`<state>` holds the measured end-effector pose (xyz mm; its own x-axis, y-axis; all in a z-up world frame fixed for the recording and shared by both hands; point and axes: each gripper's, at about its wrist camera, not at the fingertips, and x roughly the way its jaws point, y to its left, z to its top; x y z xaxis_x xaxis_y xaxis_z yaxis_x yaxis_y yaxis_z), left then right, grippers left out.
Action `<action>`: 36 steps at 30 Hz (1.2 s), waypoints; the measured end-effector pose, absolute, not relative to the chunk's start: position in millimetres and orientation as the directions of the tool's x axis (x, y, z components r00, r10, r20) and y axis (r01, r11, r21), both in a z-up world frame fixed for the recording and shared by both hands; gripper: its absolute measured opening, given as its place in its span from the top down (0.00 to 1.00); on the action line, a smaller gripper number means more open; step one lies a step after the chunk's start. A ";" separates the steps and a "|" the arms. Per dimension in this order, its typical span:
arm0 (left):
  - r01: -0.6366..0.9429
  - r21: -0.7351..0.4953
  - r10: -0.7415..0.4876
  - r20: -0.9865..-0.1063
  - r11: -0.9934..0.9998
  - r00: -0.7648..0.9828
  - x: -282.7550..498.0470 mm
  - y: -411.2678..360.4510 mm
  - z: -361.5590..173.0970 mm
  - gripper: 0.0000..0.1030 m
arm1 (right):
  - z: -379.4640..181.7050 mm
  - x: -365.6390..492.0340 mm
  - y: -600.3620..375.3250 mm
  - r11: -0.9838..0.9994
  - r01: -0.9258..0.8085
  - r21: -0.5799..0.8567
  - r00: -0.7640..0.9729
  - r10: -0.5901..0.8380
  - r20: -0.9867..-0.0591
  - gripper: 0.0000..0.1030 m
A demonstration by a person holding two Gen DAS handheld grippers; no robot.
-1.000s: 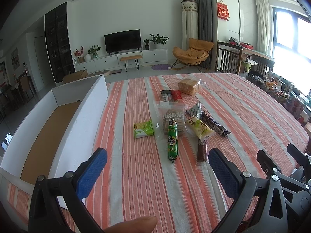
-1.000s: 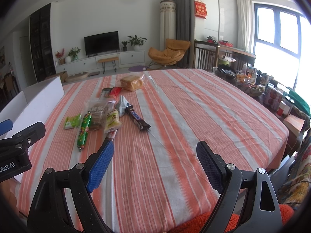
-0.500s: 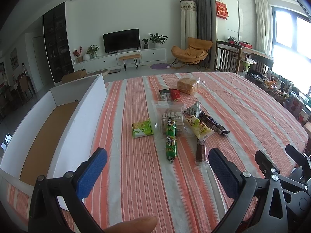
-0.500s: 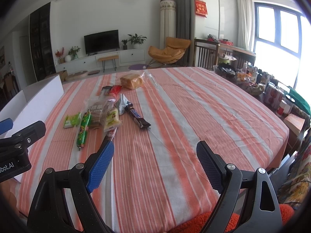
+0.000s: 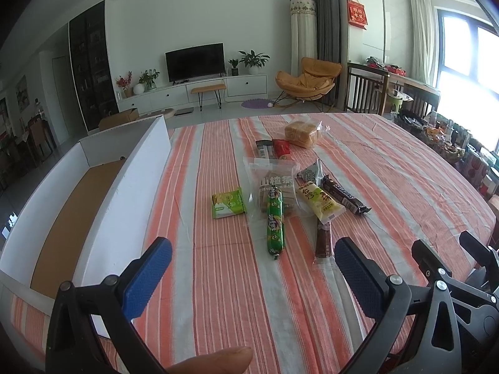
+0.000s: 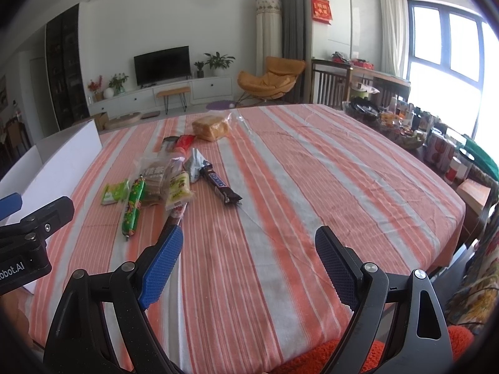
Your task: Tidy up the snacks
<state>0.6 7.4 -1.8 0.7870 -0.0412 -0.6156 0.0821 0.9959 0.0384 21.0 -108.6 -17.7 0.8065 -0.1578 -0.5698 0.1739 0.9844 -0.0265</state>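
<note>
Snacks (image 5: 276, 193) lie ahead of both wide-spread, empty grippers: left gripper (image 5: 249, 277), right gripper (image 6: 249, 265).

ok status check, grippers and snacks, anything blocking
Left gripper open, empty. Right gripper open, empty. Snacks untouched mid-table, green sausage stick nearest left gripper; white box alongside, nothing seen inside. Nothing blocking the approach.

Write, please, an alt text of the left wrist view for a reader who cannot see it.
The open left gripper hovers over a striped tablecloth, its blue fingers empty. Ahead lies a cluster of wrapped snacks, among them a green sausage stick and a dark chocolate bar. A white cardboard box stands open at the left.
</note>
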 end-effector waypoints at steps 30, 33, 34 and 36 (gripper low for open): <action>0.095 0.006 -0.066 -0.675 0.995 0.735 11.1 19.0 -15.7 0.00 | -21.1 18.0 -110.7 0.983 0.183 -0.008 0.797 -0.153 -0.584 0.13; 0.097 0.007 -0.067 -0.681 0.995 0.730 11.8 19.2 -17.8 0.00 | -21.1 17.7 -110.5 0.983 0.183 -0.007 0.797 -0.153 -0.585 0.13; 0.099 0.007 -0.067 -0.682 0.995 0.728 12.2 18.9 -18.5 0.00 | -21.3 16.9 -109.9 0.983 0.183 -0.007 0.797 -0.152 -0.585 0.13; 0.100 0.007 -0.068 -0.686 0.995 0.725 13.0 19.7 -19.8 0.00 | -20.6 18.4 -111.5 0.983 0.183 -0.007 0.796 -0.152 -0.585 0.13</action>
<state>13.0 19.7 -19.8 0.7247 -0.0681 -0.6857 0.1005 0.9949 0.0074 18.4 -111.5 -20.7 0.7964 -0.1525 -0.5853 0.1830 0.9831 -0.0071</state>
